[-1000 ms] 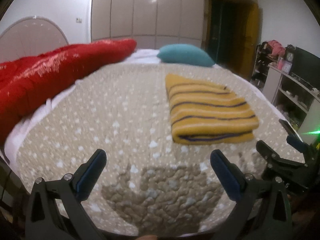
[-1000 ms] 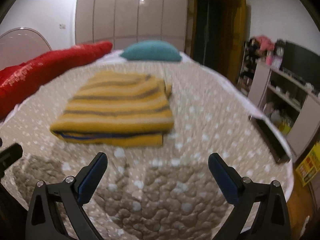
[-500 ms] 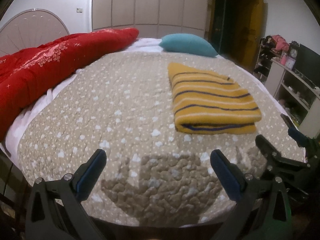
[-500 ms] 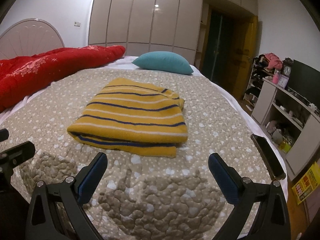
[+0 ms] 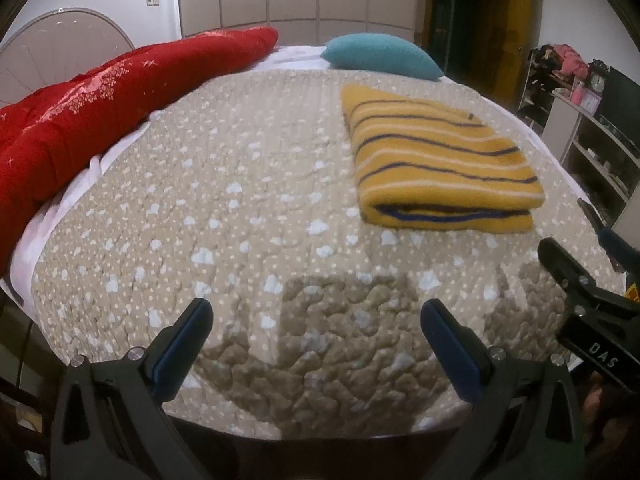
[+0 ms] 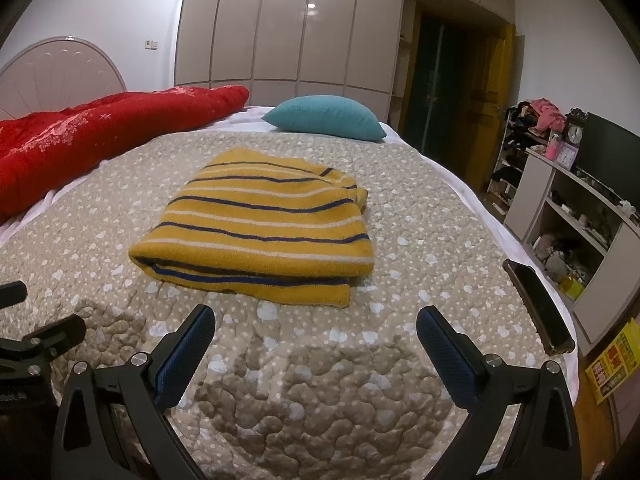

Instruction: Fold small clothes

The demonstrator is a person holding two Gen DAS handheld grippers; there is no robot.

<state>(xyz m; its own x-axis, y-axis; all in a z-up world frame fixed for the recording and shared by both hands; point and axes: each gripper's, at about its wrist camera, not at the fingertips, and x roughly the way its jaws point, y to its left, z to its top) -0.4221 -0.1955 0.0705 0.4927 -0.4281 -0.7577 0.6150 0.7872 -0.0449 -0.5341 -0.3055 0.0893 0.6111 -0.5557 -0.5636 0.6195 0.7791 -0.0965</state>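
A yellow garment with dark blue and white stripes [image 5: 436, 164] [image 6: 264, 224] lies folded into a thick rectangle on the beige dotted bedspread [image 5: 240, 208] [image 6: 420, 208]. My left gripper [image 5: 316, 320] hangs open over the bed's near edge, well short of the garment and to its left. My right gripper [image 6: 316, 324] is open too, just in front of the garment's folded near edge, touching nothing. The right gripper's body [image 5: 588, 296] shows at the right of the left wrist view, and the left gripper's body [image 6: 36, 340] at the left of the right wrist view.
A red quilt [image 5: 100, 104] [image 6: 100, 132] runs along the bed's left side and a teal pillow [image 5: 380, 54] [image 6: 326, 118] lies at the head. A dark phone [image 6: 536, 304] rests at the bed's right edge. Shelves and a TV [image 6: 600, 184] stand on the right.
Both grippers have pulled back and risen a little from the garment, staying open. The folded garment has not moved.
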